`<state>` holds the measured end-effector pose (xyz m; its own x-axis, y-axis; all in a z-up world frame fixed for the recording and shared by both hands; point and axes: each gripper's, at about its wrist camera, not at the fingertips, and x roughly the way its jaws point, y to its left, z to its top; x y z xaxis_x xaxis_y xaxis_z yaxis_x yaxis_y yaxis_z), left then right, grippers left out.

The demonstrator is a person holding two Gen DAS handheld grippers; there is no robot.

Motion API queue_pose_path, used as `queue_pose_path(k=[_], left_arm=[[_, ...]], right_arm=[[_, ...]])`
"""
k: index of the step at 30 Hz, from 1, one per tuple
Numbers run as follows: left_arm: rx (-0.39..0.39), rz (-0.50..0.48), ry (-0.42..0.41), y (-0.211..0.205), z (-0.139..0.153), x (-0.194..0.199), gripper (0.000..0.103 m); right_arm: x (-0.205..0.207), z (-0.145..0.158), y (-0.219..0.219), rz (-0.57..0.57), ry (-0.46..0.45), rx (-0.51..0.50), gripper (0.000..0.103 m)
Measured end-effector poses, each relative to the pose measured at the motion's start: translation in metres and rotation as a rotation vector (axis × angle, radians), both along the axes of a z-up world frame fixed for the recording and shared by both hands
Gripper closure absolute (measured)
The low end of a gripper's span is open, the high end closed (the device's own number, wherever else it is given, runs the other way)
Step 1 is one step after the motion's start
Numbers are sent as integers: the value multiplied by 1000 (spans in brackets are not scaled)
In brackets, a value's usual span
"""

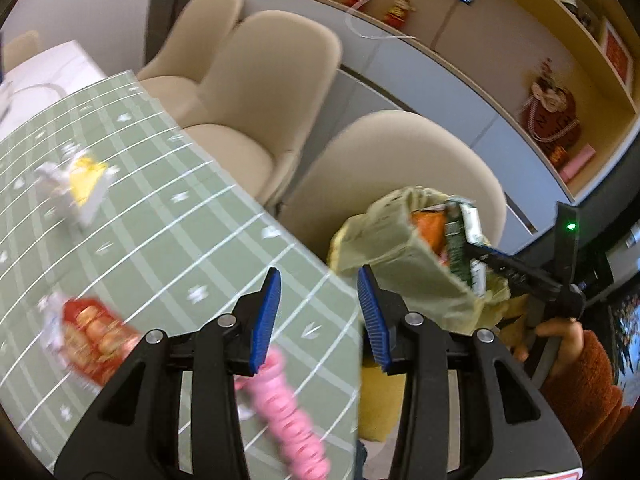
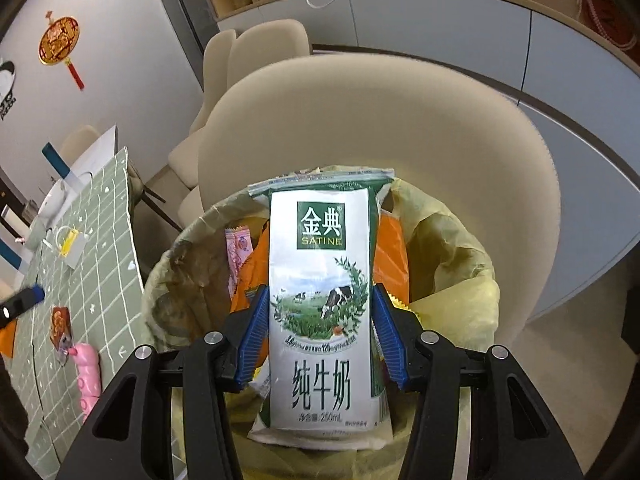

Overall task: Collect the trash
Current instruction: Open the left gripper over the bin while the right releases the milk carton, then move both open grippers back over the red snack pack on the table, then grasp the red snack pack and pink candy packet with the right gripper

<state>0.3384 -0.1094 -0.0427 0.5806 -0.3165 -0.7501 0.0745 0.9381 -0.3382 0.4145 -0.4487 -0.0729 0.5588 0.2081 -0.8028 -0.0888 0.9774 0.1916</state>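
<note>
Right gripper (image 2: 320, 336) clasped milk carton (image 2: 320, 280) marked "金典 SATINE 纯牛奶 250mL" | over lined bin (image 2: 452, 240) | left gripper (image 1: 318, 320) gaped empty above green-checked table (image 1: 168, 240)

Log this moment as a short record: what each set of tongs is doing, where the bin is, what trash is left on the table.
right tongs: milk carton between pads, over bin
left tongs: open, nothing between pads, above table edge
bin: yellow-green liner, orange wrapper inside
trash on table: red snack packet, yellow-white wrapper, pink item
</note>
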Motion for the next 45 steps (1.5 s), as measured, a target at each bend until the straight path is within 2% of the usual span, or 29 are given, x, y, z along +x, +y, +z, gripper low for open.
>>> queue_pose_path(k=[2,4,10,14,17,21,25,31,34,37,40,43,45], left_arm=[[13,42,5,18,-1,-14,65],[25,109,10,40,-1,-28,65],[64,316,23,100,-9,-74,65],[105,415,43,133,-16,-102,65],[134,463,69,154,-21,-119,64],[174,498,99,177,-27,-138,64],[160,519,95,194,-27,-151,64],[156,539,81,218,-31,-160,64],[128,540,82,225,-35,-165,64],[100,538,84,230,-38,-171,64],[127,528,74,231,-39,-179,64],[140,523,76,233,-42,-183,64],[130,530,85,237,-44,-185,64]], right_arm=[[-7,8,0,-15,-30,0,48],[-19,19,4,-13,-76,9,48],[-51,47,26,50,-137,14,48],[-73,65,57,164,-184,66,48],[-87,68,100,295,-205,26,48],[-98,60,150,420,-191,16,48],[-104,49,201,528,-159,33,47],[-112,27,292,747,-119,9,48],[-107,10,340,858,-101,-19,48],[-99,-6,370,918,-94,-65,48],[-91,-22,392,958,-110,-129,48],[-78,-41,405,972,-26,-123,47],[-78,-43,406,968,-14,-112,48]])
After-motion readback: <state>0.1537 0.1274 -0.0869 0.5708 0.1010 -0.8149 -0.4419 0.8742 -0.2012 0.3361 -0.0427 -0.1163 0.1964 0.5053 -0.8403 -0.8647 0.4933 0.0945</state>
